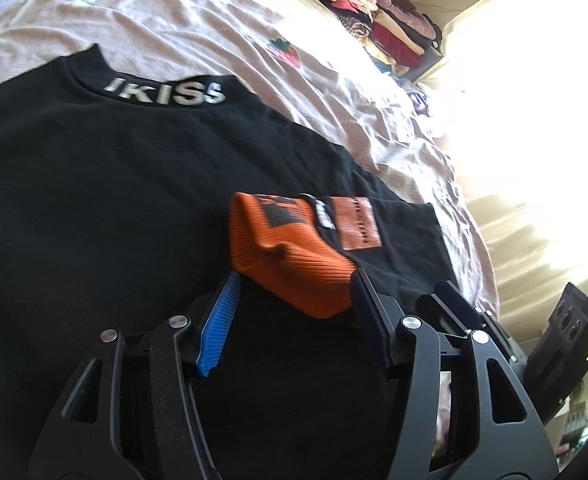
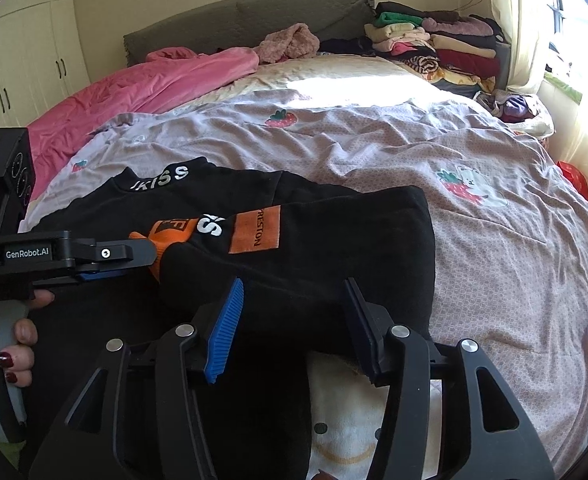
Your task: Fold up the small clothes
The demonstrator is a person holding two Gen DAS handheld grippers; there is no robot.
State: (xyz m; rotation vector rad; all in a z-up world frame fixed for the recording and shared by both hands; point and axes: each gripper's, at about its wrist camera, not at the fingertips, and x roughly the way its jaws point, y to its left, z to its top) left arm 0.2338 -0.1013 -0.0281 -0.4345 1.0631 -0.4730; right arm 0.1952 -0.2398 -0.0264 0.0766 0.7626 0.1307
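Two tools work over one garment. The left tool [image 1: 294,292] has its jaws spread, with the orange ribbed cuff [image 1: 289,256] lying between the fingertips; no pinch is confirmed. The right tool [image 2: 294,300] is likewise spread, hovering above the folded-over sleeve [image 2: 314,248] without gripping it. The black sweatshirt [image 1: 93,184] lies flat on the bed [image 2: 374,140], collar away from the operator, sleeve laid across the chest. The fabric appears soft, light and limp; it will likely sag and crease if lifted at one point. Recommended hold: the thicker ribbed cuff and the hem edge. Stacked folded clothes [image 2: 446,40] sit near the headboard.
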